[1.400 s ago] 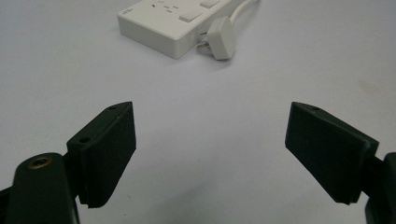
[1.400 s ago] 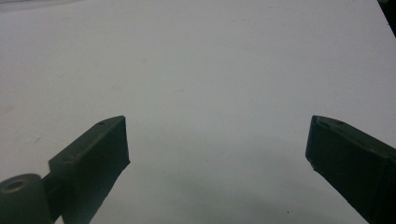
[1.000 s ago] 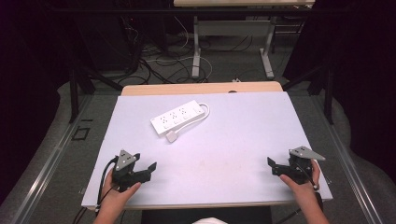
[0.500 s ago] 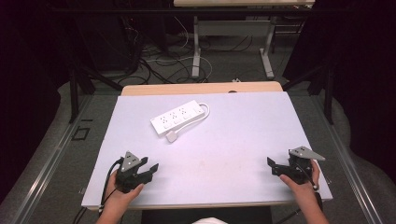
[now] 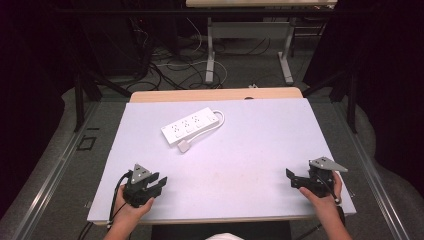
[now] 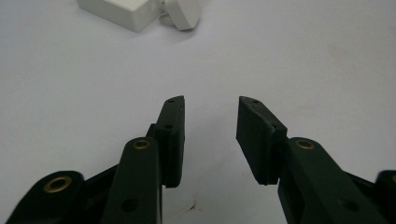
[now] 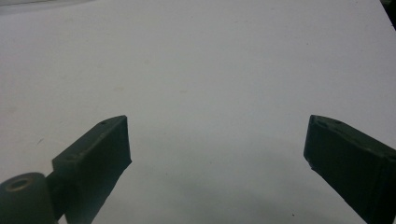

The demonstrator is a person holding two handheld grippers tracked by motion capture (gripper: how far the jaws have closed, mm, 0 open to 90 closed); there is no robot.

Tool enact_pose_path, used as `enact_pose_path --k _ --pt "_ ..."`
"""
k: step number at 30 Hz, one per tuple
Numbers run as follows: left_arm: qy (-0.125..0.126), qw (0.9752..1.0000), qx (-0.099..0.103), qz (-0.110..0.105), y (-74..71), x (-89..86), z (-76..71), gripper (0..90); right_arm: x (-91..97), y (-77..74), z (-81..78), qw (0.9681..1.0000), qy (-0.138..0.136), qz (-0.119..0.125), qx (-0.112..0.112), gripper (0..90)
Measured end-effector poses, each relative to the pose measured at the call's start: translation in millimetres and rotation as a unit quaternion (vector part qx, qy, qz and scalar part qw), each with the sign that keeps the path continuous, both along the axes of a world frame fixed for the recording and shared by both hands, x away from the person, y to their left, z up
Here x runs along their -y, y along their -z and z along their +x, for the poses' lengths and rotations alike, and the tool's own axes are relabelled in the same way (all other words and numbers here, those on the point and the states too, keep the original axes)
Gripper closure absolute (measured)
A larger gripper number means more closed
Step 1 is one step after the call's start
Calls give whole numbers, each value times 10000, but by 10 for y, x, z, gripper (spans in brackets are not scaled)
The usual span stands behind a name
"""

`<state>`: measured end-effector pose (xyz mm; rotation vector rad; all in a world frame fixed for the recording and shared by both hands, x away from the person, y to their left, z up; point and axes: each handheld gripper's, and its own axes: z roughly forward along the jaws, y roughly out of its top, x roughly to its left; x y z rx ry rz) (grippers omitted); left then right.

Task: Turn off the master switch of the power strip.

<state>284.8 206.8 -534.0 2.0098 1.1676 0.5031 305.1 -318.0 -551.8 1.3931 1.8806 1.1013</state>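
In the high view there are 2 grippers, 2 hands and 1 power strip. The left gripper (image 5: 155, 183) sits at the lower left of the frame, held by the left hand (image 5: 131, 206) near the table's front edge. The right gripper (image 5: 293, 178) sits at the lower right, held by the right hand (image 5: 322, 194). Each carries 1 grey three-cornered plate on top.

In the left gripper view, the left gripper (image 6: 210, 135) has its 2 black jaws partly spread, with bare table between them and nothing pinched. In the right gripper view, the right gripper (image 7: 217, 154) has its 2 jaws spread wide over bare table, holding nothing.

The 1 white power strip (image 5: 191, 126) lies at the upper centre-left of the table, set diagonally, with its white cord looped at its right end and 1 white plug (image 5: 184, 146) just beside its lower edge. It is well apart from both grippers. In the left gripper view the strip's corner (image 6: 119, 10) and the plug (image 6: 183, 13) appear at the top edge.

The table (image 5: 260, 150) has a pale lavender-white top with a wooden strip (image 5: 215, 94) along its far edge. Beyond it, at the top of the frame, are a grey floor, tangled cables (image 5: 165, 65) and the 2 white legs of another table (image 5: 210, 50).
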Motion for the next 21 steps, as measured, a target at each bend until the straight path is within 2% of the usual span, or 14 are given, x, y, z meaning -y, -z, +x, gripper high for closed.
enact_pose_path --k 6,8,9,14,17,21 --pt "28 10000 -34 -61 -1 26 1 682 0 3 0 10000 -5 -19 7 68" --pt "-39 10000 12 -18 -1 35 7 701 1 2 -1 10000 6 -18 8 68" --pt "-49 10000 -28 -47 0 39 8 714 3 2 -1 10000 11 -20 7 68" --pt "-4 9999 -44 91 2 57 28 796 -1 0 -8 10000 43 20 -14 68" --pt "22 9998 -132 172 12 70 33 855 -3 3 -8 10000 87 10 25 68" --pt "-76 9993 -206 296 30 99 29 890 5 0 -11 10000 66 5 -6 68"
